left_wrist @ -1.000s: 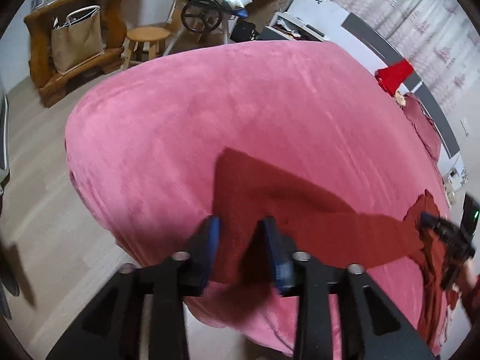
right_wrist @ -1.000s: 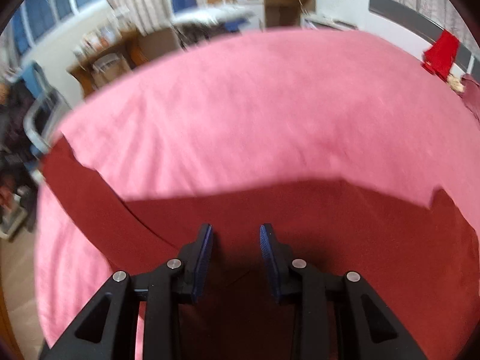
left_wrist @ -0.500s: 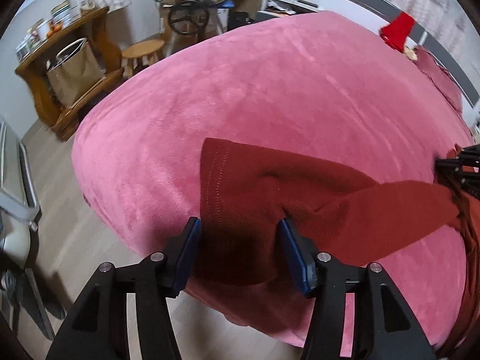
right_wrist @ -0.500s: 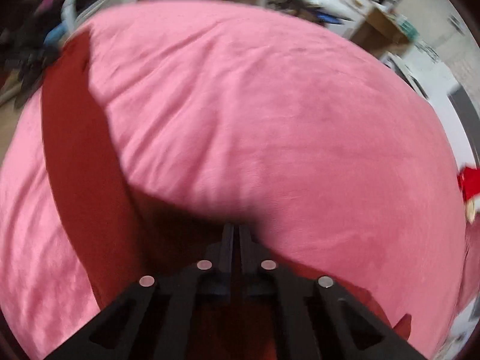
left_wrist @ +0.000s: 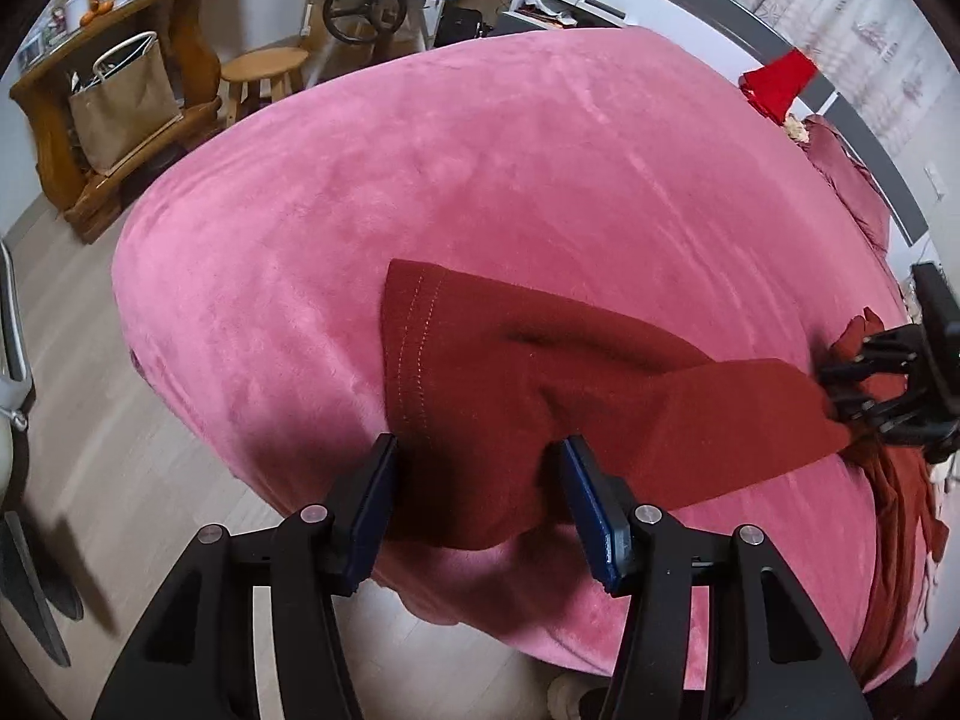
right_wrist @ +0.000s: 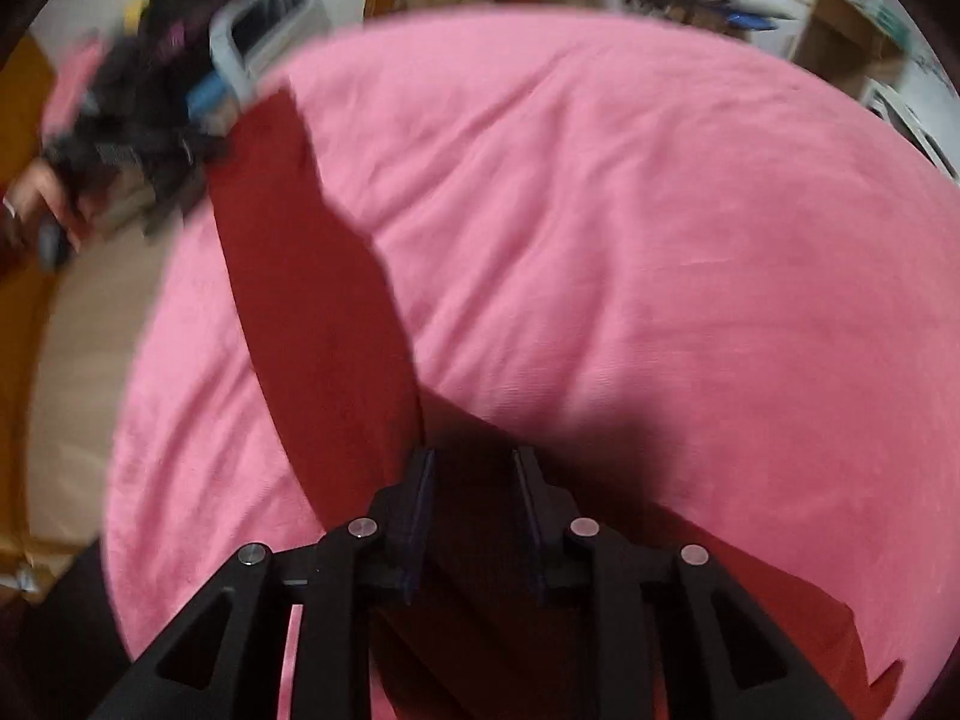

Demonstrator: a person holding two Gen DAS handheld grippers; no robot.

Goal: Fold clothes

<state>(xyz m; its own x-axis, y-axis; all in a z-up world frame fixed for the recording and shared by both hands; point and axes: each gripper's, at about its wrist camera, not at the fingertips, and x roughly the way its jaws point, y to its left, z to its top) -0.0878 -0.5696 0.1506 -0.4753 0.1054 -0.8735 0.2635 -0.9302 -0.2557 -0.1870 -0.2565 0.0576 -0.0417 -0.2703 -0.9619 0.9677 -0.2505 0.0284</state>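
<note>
Dark-red cloth, a garment (left_wrist: 510,372), was spread on the near edge of a bed under a pink blanket (left_wrist: 480,168). Its stitched hem lay at the left end, and its long axis was seen to run across the bed edge from that hem to the bunched right end. In the right wrist view the same garment (right_wrist: 312,276) was stretched away as a long strip toward the upper left.

At the hem end the left hand-held gripper (left_wrist: 477,480) was pointed steeply down, with its jaws roughly half open. Cloth lay between them, but the pads were not seen to press on it, so nothing was judged to be held there.

At the other end the right hand-held gripper (left_wrist: 840,390) was seen in the left wrist view, touching the bunched cloth. In its own view the right hand-held gripper (right_wrist: 474,480) had its jaws a little apart and opening, with cloth below and between them; no pinch could be made out.

The hem was judged nearer to the left hand-held gripper, directly under it, and the bunched end nearer to the right. Any fold along the long axis was judged to need both ends gripped first.

Beyond the bed, a stool (left_wrist: 264,66) and a bag (left_wrist: 123,102) stood by a wooden shelf.
</note>
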